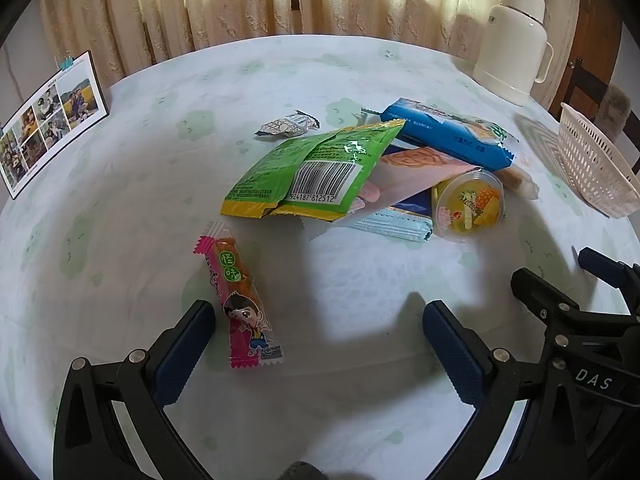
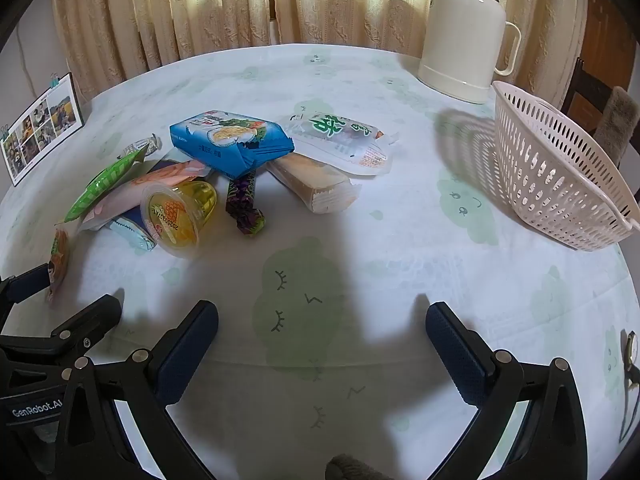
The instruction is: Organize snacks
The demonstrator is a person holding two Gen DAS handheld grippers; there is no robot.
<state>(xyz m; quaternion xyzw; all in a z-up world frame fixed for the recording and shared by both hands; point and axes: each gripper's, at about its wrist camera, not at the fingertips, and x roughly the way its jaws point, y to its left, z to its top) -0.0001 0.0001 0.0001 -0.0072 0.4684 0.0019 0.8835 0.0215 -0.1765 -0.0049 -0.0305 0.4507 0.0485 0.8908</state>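
Observation:
A pile of snacks lies mid-table: a green bag [image 1: 316,172], a blue packet [image 1: 448,136], a pink pouch [image 1: 412,176], a yellow jelly cup [image 1: 470,206] and a small wrapped candy [image 1: 288,124]. A pink snack stick [image 1: 240,300] lies apart, just inside my left gripper's left finger. My left gripper [image 1: 320,344] is open and empty. My right gripper [image 2: 322,344] is open and empty over bare tablecloth, short of the jelly cup [image 2: 180,216], blue packet [image 2: 228,140], purple candy [image 2: 244,204], beige wafer pack [image 2: 316,184] and white-green pouch [image 2: 344,140].
A white perforated basket [image 2: 560,176] stands at the right, also in the left wrist view [image 1: 592,160]. A cream thermos jug [image 2: 464,32] stands at the back right. A photo frame [image 1: 48,120] leans at the left edge. Curtains hang behind the round table.

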